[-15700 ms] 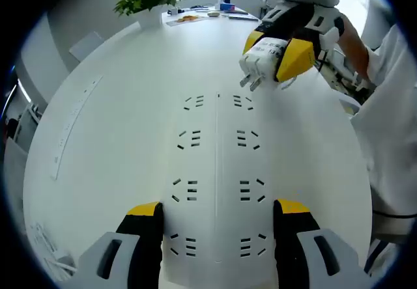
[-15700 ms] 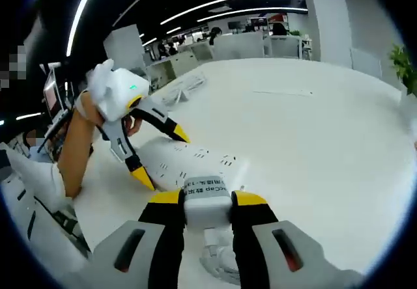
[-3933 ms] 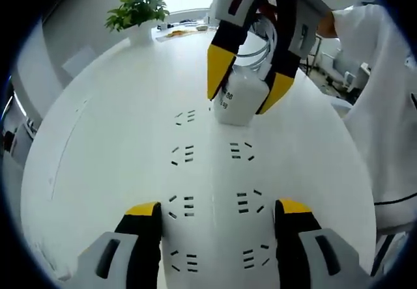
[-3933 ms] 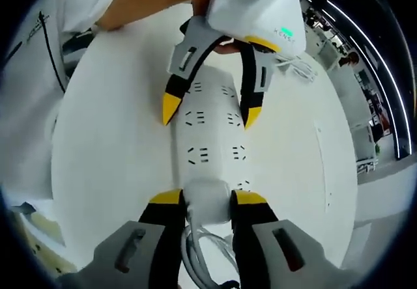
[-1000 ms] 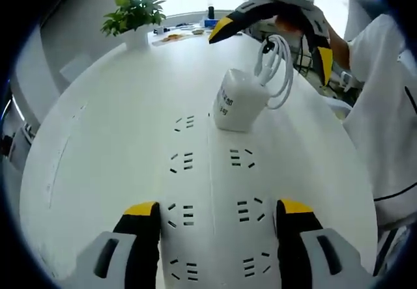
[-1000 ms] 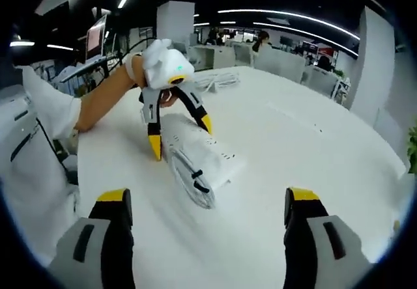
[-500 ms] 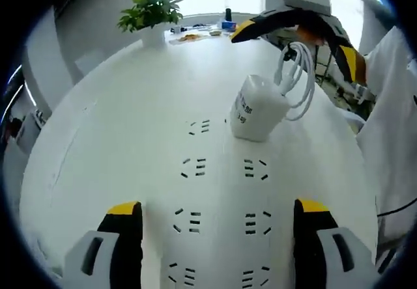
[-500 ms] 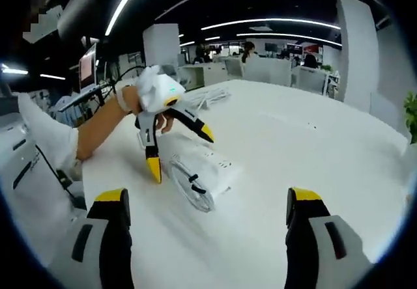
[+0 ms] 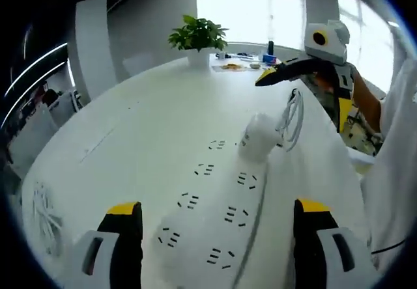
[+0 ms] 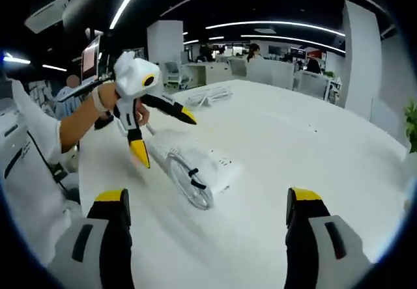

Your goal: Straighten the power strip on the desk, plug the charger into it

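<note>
White power strip [image 9: 215, 230] lies on the pale surface [image 9: 130, 146]; charger [image 9: 257, 138] stands seated at the strip's far end, cable coil [image 9: 291, 120] beside it. Left claw [image 9: 218, 237] released, straddling the strip's near end. Right claw [image 10: 205, 227] released, empty, well apart from the strip. Judgement: plug-in appears done; withdraw slowly, avoid snagging the coil.

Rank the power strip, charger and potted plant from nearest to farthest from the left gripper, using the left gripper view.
1. Power strip, lying between the left gripper's open jaws.
2. Charger, plugged in at the strip's far end.
3. Potted plant, at the table's far edge.
</note>
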`<state>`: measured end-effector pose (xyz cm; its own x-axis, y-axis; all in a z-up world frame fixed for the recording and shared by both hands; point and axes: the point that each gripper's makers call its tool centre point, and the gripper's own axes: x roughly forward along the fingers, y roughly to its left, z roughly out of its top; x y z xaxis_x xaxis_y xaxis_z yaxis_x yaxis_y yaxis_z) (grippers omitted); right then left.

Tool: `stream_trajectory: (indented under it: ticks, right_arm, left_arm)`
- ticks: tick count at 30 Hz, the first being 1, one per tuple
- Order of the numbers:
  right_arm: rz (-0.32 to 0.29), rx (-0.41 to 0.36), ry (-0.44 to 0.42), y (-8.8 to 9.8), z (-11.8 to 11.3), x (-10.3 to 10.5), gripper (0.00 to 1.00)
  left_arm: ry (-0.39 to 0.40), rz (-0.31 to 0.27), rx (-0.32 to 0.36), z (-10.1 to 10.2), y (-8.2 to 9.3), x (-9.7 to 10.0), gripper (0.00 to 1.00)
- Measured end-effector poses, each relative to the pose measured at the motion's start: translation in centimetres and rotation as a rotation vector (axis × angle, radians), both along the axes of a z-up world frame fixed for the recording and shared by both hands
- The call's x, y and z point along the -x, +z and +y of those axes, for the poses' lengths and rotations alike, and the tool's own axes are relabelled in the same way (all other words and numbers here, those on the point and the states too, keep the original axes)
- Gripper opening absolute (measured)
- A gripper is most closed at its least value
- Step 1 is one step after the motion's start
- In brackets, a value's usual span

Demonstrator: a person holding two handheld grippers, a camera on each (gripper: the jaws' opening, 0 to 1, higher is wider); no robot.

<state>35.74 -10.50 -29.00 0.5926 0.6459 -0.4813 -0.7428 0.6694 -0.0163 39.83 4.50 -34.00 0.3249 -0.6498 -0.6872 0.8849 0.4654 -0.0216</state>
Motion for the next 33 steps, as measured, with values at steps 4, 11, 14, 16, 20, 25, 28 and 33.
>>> stream_trajectory:
  ticks: [4,11,14,16,20,25,28,33]
  right_arm:
    - [-0.003,-0.013,0.003,0.0,0.0,0.1,0.97]
    - [-0.021,0.053,-0.002,-0.7,-0.8,0.3,0.91]
    - [-0.030,0.041,0.005,-0.4,-0.8,0.8,0.91]
    - [-0.031,0.043,0.009,-0.4,-0.8,1.1,0.92]
    - [-0.032,0.050,0.004,-0.4,-1.1,1.9,0.91]
    - [-0.034,0.065,-0.002,-0.2,-1.6,3.1,0.91]
    - [-0.032,0.096,-0.022,-0.2,-2.3,3.8,0.90]
    - [-0.047,0.087,-0.037,0.6,-2.5,5.5,0.90]
  left_arm:
    - [0.103,0.046,-0.003,1.8,0.1,1.6,0.96]
    - [0.129,0.090,-0.068,3.8,0.1,6.0,0.92]
    - [0.152,0.045,-0.076,4.4,1.0,6.7,0.92]
    - [0.170,0.035,-0.063,4.8,1.5,7.0,0.92]
    - [0.212,0.019,-0.070,5.7,2.1,7.6,0.91]
    - [0.239,0.004,-0.041,6.1,2.9,8.8,0.92]
    - [0.257,-0.009,-0.042,6.8,3.3,9.9,0.92]
    - [0.286,-0.023,-0.031,7.9,3.7,11.6,0.91]
